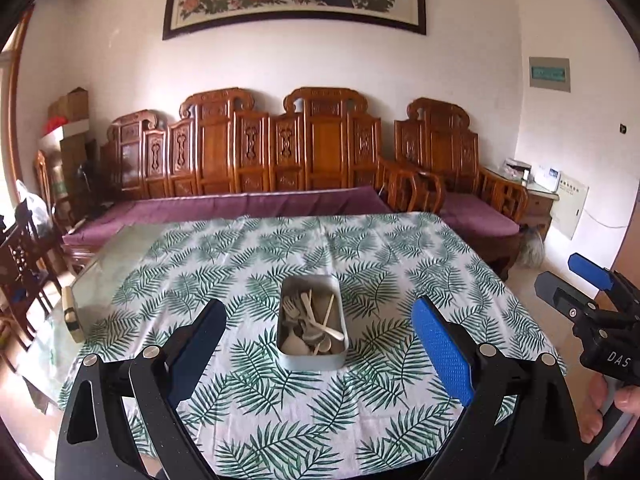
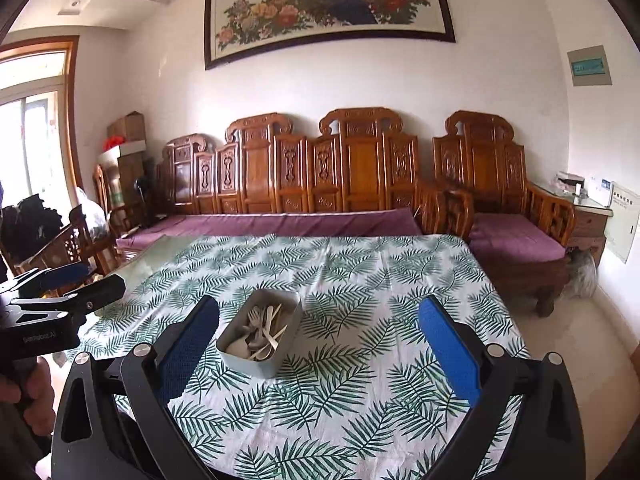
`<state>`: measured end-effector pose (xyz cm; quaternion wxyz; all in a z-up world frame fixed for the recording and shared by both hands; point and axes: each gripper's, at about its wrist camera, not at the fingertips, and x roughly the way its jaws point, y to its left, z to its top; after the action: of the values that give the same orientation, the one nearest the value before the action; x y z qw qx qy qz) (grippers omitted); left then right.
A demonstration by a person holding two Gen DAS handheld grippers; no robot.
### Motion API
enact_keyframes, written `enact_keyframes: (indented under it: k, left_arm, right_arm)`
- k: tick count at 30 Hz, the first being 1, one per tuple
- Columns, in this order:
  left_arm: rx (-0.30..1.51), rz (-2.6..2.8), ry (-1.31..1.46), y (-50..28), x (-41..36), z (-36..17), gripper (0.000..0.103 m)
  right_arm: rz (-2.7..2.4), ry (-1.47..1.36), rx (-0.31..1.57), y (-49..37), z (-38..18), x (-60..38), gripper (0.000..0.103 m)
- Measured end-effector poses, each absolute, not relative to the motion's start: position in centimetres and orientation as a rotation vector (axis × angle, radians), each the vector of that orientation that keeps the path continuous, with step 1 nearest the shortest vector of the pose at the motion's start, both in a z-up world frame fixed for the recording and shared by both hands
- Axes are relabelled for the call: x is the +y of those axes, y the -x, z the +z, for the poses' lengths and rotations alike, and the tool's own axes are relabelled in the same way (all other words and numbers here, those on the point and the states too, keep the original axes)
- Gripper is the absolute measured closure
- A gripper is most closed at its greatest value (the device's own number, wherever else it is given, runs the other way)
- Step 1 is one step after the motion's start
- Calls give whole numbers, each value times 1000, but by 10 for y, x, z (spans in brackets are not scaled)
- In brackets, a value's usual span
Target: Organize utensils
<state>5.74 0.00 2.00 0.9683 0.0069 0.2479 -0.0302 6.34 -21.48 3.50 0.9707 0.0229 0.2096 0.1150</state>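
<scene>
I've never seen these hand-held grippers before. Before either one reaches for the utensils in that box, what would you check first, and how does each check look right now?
1. Left gripper open and holding nothing: ok.
2. Right gripper open and holding nothing: ok.
3. Grey box stands level on the leaf-print tablecloth, ahead of both grippers: ok.
4. Utensils reachable from above, no lid on the box: ok.
5. One utensil separated enough to pinch alone: not ok, the forks and spoons lie tangled in a heap.
6. A place to sort the utensils into: cannot tell, no second container is in view.
</scene>
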Motion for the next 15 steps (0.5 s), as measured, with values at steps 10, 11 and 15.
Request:
enact_keyframes:
  k: [10,11,15]
  left_arm:
    - [484,-60,-15,-48,-3,24,13]
    - [485,-60,-15,-48,-3,23,13]
    - [487,-59,-11,-47,-2,23,13]
  right_arm:
    - [228,-51,401,-54,43,-218,3]
    - [228,-51,401,-54,43,-217,3]
    - [228,-54,403,-53,43,-217,3]
